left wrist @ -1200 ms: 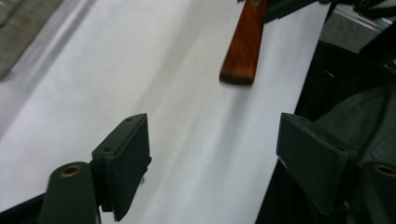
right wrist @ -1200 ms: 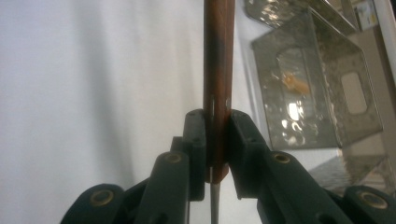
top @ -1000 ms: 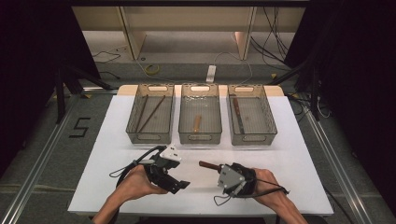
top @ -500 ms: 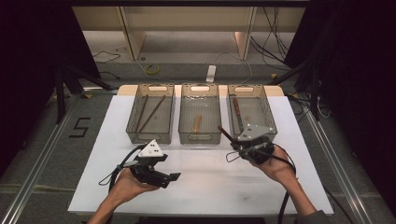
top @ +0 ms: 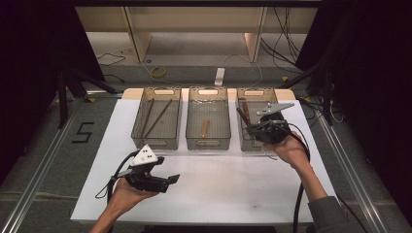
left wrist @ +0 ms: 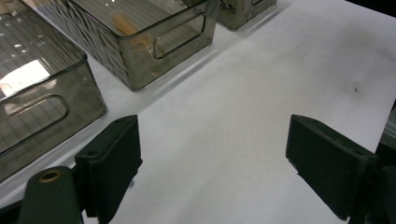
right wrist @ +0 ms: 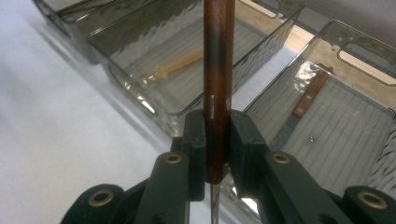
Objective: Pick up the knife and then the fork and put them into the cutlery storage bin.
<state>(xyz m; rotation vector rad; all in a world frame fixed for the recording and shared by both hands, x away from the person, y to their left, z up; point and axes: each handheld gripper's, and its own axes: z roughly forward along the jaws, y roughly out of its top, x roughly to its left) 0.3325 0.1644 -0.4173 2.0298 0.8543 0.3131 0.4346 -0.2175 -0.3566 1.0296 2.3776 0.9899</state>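
Note:
My right gripper (top: pixel 250 125) hangs over the near end of the right bin (top: pixel 256 92), shut on the dark brown handle of a knife (right wrist: pixel 218 56). In the right gripper view the handle points up from the jaws (right wrist: pixel 217 135) and a thin blade runs down below them. A second brown-handled knife (right wrist: pixel 308 98) lies in that bin. My left gripper (top: pixel 171 180) rests low over the white table (top: pixel 228 189) at the front left. Its jaws (left wrist: pixel 210 163) stand open after widening a little, with bare table between them.
Three clear grey bins stand in a row at the back of the table. The left bin (top: pixel 156 141) holds dark thin sticks (top: pixel 158 116). The middle bin (top: pixel 208 143) holds a pale wooden piece (top: pixel 205 127). Cables trail from both grippers.
My right hand has lifted the knife from the front middle of the table and carried it back and right, over the right bin. My left hand has drifted left.

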